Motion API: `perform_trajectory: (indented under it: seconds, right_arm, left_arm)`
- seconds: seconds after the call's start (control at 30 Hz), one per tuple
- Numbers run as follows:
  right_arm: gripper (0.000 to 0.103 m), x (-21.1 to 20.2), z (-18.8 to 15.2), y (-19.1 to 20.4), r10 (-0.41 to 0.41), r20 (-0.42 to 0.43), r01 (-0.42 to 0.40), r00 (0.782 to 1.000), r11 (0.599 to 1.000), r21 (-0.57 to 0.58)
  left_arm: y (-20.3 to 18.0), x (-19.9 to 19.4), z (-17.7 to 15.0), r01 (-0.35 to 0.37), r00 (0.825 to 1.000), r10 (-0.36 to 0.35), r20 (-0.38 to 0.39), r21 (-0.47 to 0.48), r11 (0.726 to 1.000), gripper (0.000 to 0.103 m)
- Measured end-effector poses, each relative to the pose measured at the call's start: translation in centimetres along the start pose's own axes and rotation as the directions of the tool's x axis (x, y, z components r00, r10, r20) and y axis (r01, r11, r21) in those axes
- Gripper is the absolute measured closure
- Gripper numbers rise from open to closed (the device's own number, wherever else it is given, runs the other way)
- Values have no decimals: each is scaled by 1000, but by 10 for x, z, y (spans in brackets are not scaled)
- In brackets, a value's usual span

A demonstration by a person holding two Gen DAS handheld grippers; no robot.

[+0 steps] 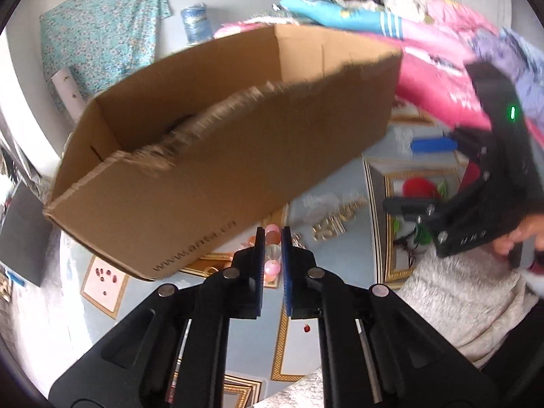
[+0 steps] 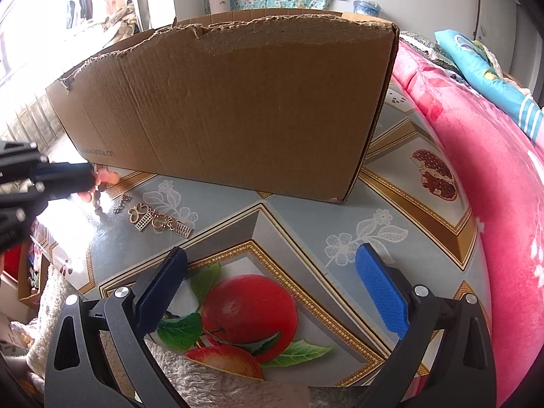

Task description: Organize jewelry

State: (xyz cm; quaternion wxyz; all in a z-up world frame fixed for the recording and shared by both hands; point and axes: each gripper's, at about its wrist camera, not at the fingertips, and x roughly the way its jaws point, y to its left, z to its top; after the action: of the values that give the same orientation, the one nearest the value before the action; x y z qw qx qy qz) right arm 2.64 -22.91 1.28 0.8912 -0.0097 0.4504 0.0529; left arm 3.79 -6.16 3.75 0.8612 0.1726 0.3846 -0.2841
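A large open cardboard box (image 2: 238, 102) stands on the patterned tablecloth (image 2: 391, 204); it also fills the left wrist view (image 1: 217, 156). My left gripper (image 1: 273, 234) has its blue pads nearly together around pink and pearly beads (image 1: 272, 238) at the box's base; in the right wrist view it (image 2: 90, 178) touches pink beads (image 2: 108, 176). Gold butterfly jewelry pieces (image 2: 159, 222) lie on the cloth in front of the box, also in the left wrist view (image 1: 335, 222). My right gripper (image 2: 272, 255) is open and empty above the apple print.
A pink blanket (image 2: 493, 187) and blue bedding (image 2: 482, 64) lie to the right of the table. A white fuzzy towel (image 1: 465, 306) covers the near table edge. A small box (image 2: 29, 278) of items sits low at the left.
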Motion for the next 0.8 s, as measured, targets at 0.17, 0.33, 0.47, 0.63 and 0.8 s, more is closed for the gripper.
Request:
perform_trajectory:
  seconds: [0.17, 0.33, 0.47, 0.63, 0.8]
  right_arm:
    - [6, 0, 0, 1, 1, -3, -1, 1000, 1000, 0]
    - [6, 0, 1, 0, 0, -3, 0, 1000, 1000, 0]
    - [6, 1, 2, -1, 0, -7, 0, 1000, 1000, 1]
    - [6, 2, 2, -2, -2, -8, 2, 1000, 1000, 3]
    - [6, 3, 3, -2, -2, -8, 2, 1000, 1000, 3]
  left_arm:
    - [32, -27, 4, 87, 994, -75, 77, -166, 982, 95]
    - [60, -43, -13, 208, 974, -166, 152, -323, 923, 95]
    - [78, -33, -34, 243, 969, -196, 150, -435, 867, 95]
    - [103, -19, -62, 229, 973, -189, 129, -538, 811, 95]
    - [119, -10, -71, 167, 986, -141, 90, -568, 806, 95]
